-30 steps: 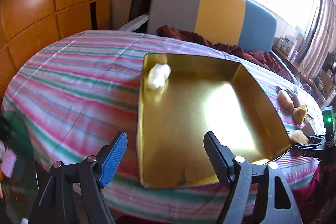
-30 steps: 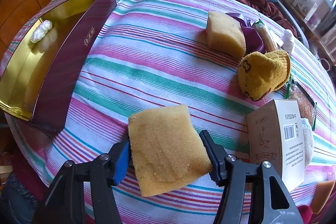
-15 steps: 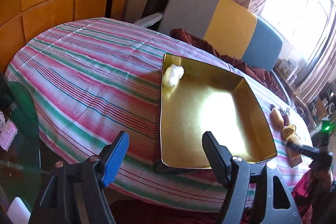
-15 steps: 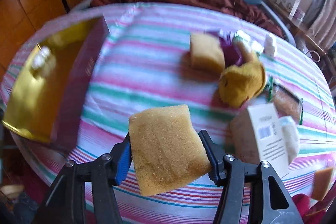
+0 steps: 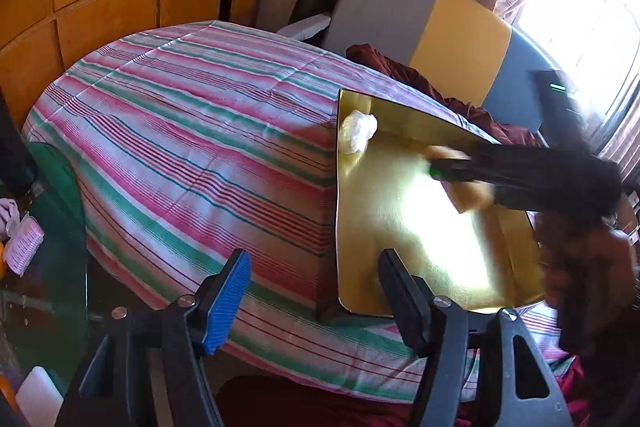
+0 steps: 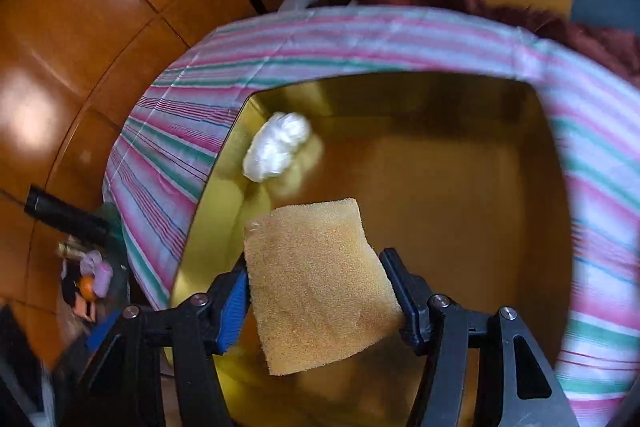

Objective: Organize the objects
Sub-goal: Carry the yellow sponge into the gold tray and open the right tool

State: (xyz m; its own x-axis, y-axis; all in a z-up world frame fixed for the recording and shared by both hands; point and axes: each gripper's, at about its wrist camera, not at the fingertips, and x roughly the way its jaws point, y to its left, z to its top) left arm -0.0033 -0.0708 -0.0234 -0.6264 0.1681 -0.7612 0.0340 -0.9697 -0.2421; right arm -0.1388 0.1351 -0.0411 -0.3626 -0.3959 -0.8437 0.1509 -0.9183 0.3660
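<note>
Hovering over the gold box, right tongs clamp the sponge near the white wad; left tongs, empty, jaws just narrowing, part-open. Risk: a high release bounces the sponge over the wall

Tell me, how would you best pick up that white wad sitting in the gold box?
Grip the white wad across its narrow middle, coming from above. It is a soft oblong lump lying in a corner of the gold box, close to two walls, so a sideways approach looks blocked. I would set the fingers across its short width, probably clear of the walls.
</note>
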